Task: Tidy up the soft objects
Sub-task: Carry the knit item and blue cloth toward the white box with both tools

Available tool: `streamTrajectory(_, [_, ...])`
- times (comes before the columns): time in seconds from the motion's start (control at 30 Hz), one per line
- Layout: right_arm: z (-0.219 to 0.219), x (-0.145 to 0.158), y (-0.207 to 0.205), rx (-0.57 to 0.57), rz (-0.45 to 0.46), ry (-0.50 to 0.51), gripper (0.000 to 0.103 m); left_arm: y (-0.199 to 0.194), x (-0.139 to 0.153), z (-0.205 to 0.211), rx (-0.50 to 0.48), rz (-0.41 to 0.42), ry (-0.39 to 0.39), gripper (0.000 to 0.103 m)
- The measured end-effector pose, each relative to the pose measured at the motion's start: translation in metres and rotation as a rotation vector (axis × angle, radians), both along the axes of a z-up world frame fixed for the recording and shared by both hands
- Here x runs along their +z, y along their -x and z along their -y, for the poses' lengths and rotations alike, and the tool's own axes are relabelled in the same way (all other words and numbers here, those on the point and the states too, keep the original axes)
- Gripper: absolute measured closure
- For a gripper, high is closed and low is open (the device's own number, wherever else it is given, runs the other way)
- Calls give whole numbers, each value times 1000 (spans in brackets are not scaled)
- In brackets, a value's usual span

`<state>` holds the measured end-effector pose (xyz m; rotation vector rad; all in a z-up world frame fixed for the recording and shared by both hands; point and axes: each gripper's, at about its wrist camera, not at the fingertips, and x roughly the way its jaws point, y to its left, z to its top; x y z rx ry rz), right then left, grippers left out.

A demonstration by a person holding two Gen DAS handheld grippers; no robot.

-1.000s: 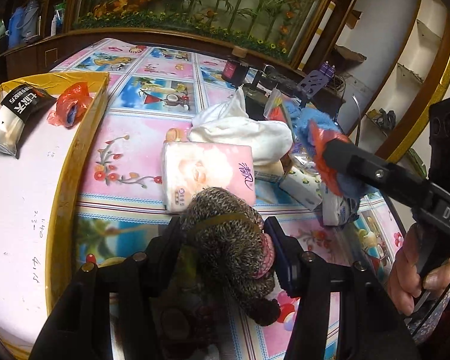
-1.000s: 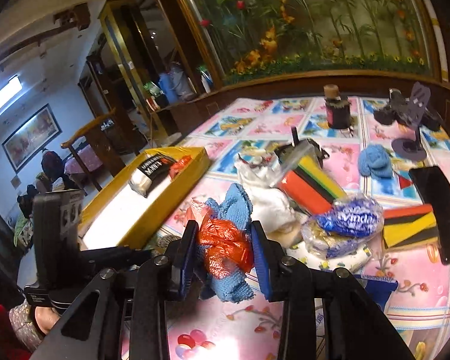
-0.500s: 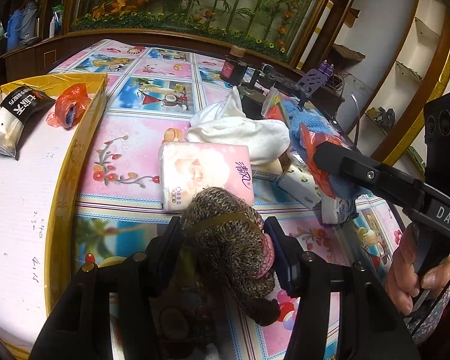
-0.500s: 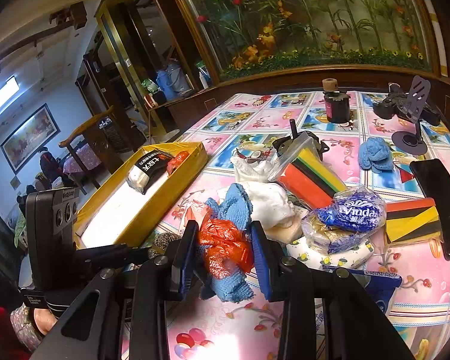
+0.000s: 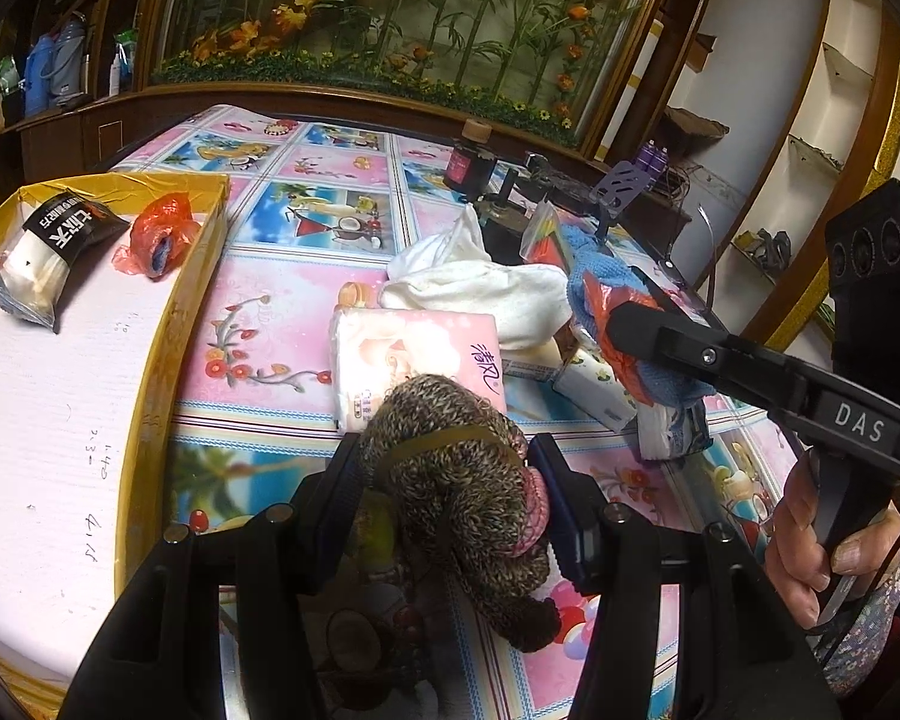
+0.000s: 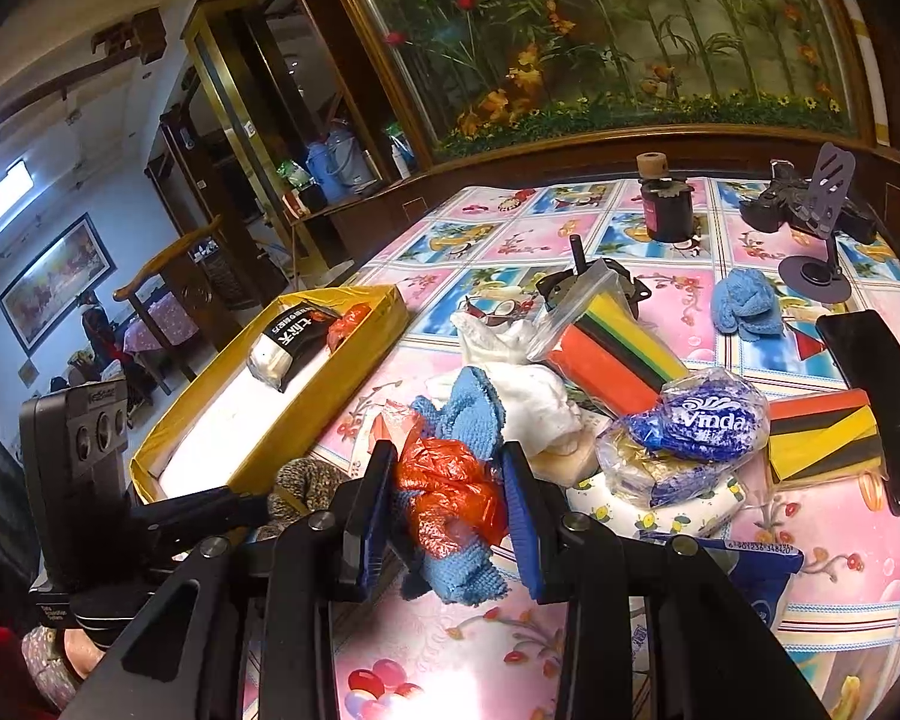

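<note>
Between the left gripper's (image 5: 450, 501) blue pads, clamped: a speckled brown knitted sock roll (image 5: 459, 498), raised over the floral tablecloth (image 5: 258, 324), long axis running from far rim down toward camera. Between the right gripper's (image 6: 450, 507) pads, pinched: a blue terry cloth in orange plastic wrap (image 6: 450, 498). Best carried level to the yellow-rimmed tray (image 5: 150, 372), kept squeezed until over it.
</note>
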<state>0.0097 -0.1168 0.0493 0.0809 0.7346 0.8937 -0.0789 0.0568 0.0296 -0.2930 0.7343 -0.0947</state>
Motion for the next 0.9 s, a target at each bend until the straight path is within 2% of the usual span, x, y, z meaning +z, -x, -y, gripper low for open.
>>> streamTrajectory(0.27, [-1, -4, -7, -36, -10, 3, 65, 6, 3, -10, 15, -5, 56, 48])
streamTrajectory(0.5, [-4, 0, -14, -64, -32, -51, 65, 14, 19, -10, 12, 34, 47, 48])
streamTrajectory(0.9, [-50, 1, -7, -13, -56, -73, 65, 28, 35, -43, 84, 81, 60, 48])
